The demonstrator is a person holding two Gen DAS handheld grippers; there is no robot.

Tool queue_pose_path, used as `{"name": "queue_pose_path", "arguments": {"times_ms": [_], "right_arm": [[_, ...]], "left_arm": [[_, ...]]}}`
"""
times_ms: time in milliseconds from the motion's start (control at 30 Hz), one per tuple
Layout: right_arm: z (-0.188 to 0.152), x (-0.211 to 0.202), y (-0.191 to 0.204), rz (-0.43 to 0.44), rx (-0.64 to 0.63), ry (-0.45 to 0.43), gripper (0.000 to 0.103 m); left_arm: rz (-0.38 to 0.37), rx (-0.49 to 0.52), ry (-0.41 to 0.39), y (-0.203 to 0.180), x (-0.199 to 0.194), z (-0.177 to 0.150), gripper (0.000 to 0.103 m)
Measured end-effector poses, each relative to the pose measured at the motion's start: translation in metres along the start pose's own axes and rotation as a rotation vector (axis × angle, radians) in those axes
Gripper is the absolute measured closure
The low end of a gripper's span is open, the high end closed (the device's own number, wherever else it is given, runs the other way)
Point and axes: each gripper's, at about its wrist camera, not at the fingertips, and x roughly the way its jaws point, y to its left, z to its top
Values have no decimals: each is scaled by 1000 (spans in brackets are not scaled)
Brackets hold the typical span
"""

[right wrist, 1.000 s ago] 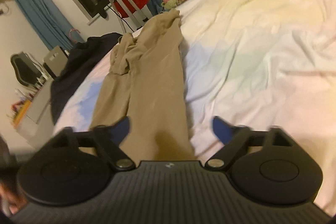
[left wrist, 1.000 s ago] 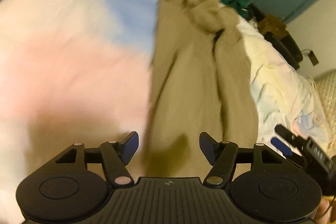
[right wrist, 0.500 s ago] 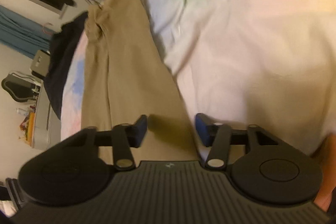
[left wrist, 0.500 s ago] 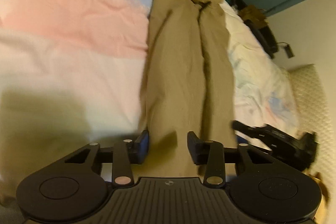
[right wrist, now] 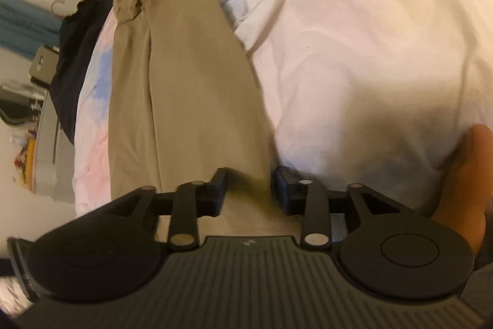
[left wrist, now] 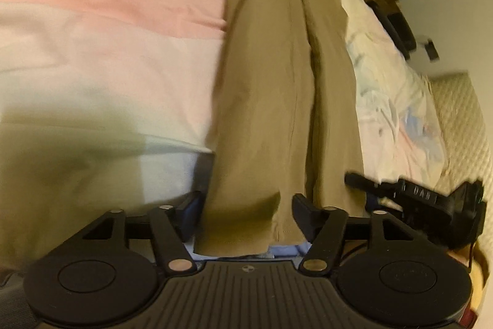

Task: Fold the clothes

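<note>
Khaki trousers (left wrist: 277,100) lie stretched lengthwise on a bed (left wrist: 107,45) with a pastel sheet, their bunched end toward the far edge. The left tool (left wrist: 246,213) stands part open at the near edge — one trouser hem between its fingers. The right tool (right wrist: 249,190), narrowly open, straddles the other hem's edge.
</note>
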Motion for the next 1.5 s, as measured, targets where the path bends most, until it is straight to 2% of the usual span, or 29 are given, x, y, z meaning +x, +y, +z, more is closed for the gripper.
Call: {"name": "queue_pose_path", "arguments": {"times_ms": [67,167,233,267,300,333,367,400,467,567,733,833,933,1033,1233,1333,1467,1500], "right_arm": [[-4,2,8,-9,-43,-3,48],[-8,1,12,-15,-61,5,48],[-12,0,12,-2,-65,22,48],[-14,0,15,0,-76,30,49],[-17,0,18,1,-91,36,55],[-20,-1,21,-5,-109,36,62],[-25,-2,24,-12,-129,33,79],[-29,-3,28,-20,-148,30,87],[-36,-8,35,-31,-186,10,92],[-42,-26,42,-3,-194,-70,94],[-35,-69,41,132,-145,-175,95],[-27,-94,44,220,-117,-224,95],[-23,-122,46,288,-128,-265,95],[-23,-138,44,326,-148,-267,95],[-51,-145,27,317,-181,-187,96],[-67,-154,12,330,-156,-161,96],[-60,-156,13,339,-138,-181,96],[-53,-154,17,338,-142,-194,96]], "left_arm": [[9,35,10,-4,2,-2,34],[35,70,11,-8,3,-6,42],[60,77,1,-9,3,-9,60],[59,79,3,-10,4,-9,64],[58,80,6,-11,5,-9,73],[57,84,5,-11,5,-10,87],[55,90,-4,-12,3,-10,91],[52,95,-12,-14,2,-11,92],[42,101,-36,-12,-7,-12,93],[-24,74,-105,-11,-27,-13,94],[-158,-3,-231,-8,-73,-11,95],[-213,-27,-321,-14,-106,-10,96],[-234,-21,-371,-24,-126,-19,96],[-224,-15,-378,-38,-124,-40,96],[-254,-123,-372,-16,-143,-95,97],[-269,-153,-370,-13,-142,-99,97],[-289,-193,-369,-8,-141,-105,97],[-278,-170,-384,-13,-142,-93,97]]}}
